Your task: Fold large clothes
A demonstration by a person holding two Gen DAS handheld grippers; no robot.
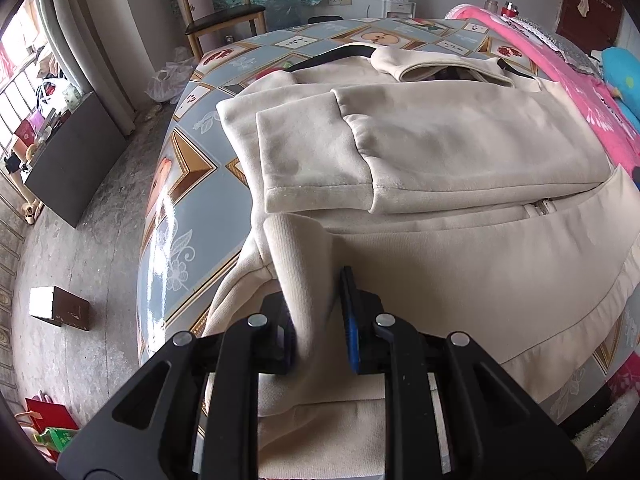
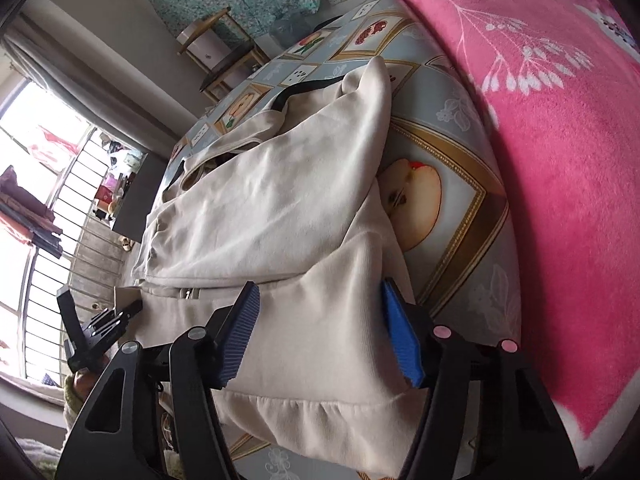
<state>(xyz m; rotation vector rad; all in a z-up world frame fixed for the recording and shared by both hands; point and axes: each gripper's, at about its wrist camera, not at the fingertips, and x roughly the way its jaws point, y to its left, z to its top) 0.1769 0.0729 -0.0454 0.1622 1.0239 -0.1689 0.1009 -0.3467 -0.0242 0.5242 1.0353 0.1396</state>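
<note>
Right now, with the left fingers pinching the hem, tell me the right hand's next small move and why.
Probably close the right gripper on the hem of the cream jacket. Its blue fingers straddle a raised fold of the hem without clearly pressing it, while the left gripper already pinches its corner. With both corners held, the bottom could be folded up over the sleeves.

The jacket (image 1: 460,152) lies on the table (image 1: 192,184), its sleeves folded across it. A blanket (image 1: 560,80) lies right of the jacket, a chair (image 1: 220,12) behind the table.
</note>
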